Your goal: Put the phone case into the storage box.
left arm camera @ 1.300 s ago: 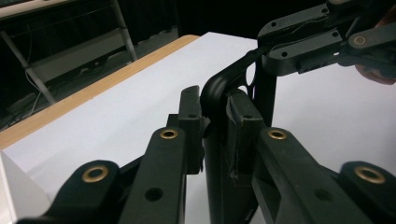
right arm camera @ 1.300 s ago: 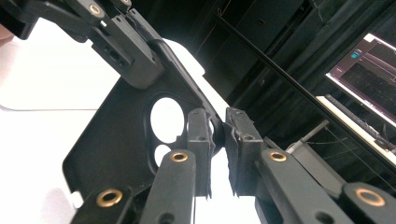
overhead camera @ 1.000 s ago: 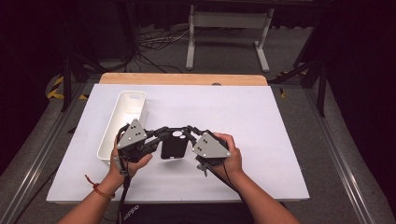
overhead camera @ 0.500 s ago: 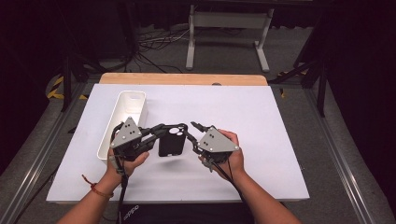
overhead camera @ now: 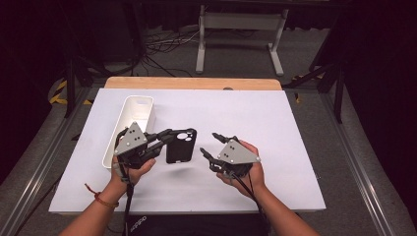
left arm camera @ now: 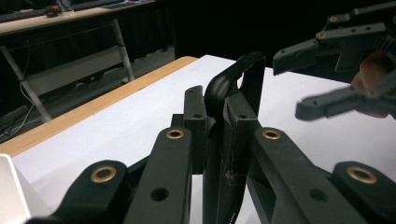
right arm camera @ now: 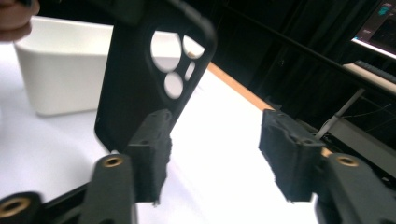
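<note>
Currently: left gripper [overhead camera: 164,138] clamped on the black phone case [overhead camera: 180,146], pads pinching one edge, case held up off the table with its camera cutout at the far end. Seen edge-on between the jaws in the left gripper view [left arm camera: 231,93]. Right gripper [overhead camera: 212,145] just beside the case on its right, not touching; jaws just been opening, nothing between them, pads well apart in the right gripper view [right arm camera: 219,149] with the case [right arm camera: 140,70] hanging in front of the left pad. Left hand [overhead camera: 135,164] and right hand [overhead camera: 243,169] near the front edge of the white table [overhead camera: 275,128]. White bin [overhead camera: 129,129] just left of the left gripper, long side running away from the person. Wooden strip [overhead camera: 192,83] along the far table edge; metal stand [overhead camera: 238,29] and cables [overhead camera: 157,46] on the floor behind.
</note>
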Action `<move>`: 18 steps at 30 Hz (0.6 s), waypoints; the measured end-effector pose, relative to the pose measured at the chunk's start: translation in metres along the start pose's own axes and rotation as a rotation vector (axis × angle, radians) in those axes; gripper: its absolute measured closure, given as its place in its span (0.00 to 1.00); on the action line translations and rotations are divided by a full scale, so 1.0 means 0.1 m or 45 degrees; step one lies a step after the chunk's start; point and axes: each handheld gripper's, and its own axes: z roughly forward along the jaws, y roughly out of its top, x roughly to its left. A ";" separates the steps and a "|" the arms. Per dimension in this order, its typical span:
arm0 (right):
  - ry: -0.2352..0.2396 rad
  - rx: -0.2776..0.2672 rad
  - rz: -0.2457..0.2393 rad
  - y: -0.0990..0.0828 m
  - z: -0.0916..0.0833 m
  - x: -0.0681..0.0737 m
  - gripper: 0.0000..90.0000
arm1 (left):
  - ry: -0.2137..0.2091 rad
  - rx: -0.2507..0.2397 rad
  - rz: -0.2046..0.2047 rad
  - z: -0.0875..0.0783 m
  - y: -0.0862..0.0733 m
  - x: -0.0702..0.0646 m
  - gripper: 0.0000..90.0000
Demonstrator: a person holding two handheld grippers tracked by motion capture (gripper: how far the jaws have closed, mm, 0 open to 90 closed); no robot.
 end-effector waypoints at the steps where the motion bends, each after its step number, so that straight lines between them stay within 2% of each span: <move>1: 0.004 0.001 -0.008 -0.06 -0.02 0.00 0.40 | -0.006 0.006 -0.002 -0.01 0.00 0.00 0.91; 5: 0.013 0.012 -0.005 -0.13 -0.06 0.01 0.32 | -0.012 -0.006 -0.004 -0.02 0.01 0.00 0.91; 9: -0.006 0.040 0.008 -0.24 -0.15 -0.02 0.24 | -0.018 -0.024 0.004 -0.03 0.03 0.00 0.91; 18: -0.047 0.073 0.049 -0.41 -0.34 -0.11 0.18 | -0.035 -0.059 0.007 -0.05 0.09 0.01 0.91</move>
